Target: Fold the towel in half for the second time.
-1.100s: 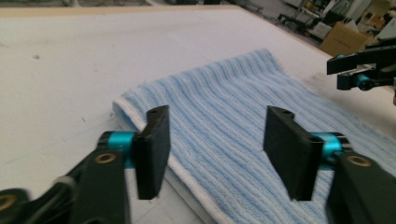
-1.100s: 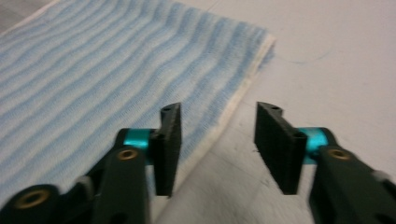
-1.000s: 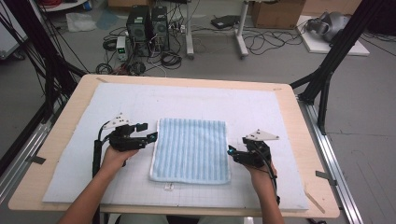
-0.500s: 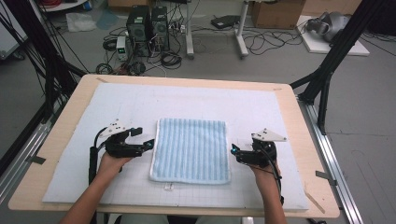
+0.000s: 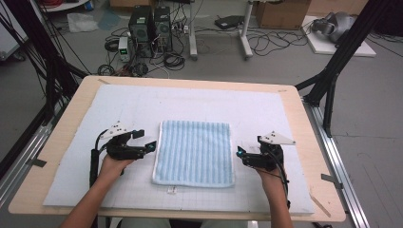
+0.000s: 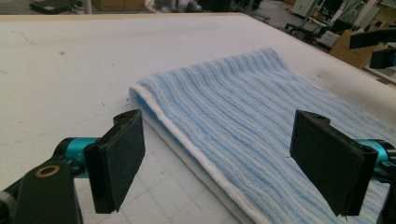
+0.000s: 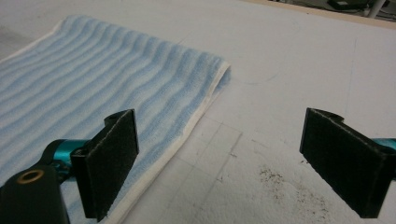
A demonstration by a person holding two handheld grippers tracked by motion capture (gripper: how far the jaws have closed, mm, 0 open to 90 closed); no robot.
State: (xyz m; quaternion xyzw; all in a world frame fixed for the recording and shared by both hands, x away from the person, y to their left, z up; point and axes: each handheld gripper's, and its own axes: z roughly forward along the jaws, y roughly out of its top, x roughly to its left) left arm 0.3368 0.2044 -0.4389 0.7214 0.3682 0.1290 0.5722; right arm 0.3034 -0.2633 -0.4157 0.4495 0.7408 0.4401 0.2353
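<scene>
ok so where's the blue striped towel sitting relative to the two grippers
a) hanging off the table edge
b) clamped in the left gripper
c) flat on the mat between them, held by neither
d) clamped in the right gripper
c: the towel lies flat on the white mat, with the left gripper and the right gripper at its two sides, both with jaws wide apart and pads off the cloth.
</scene>
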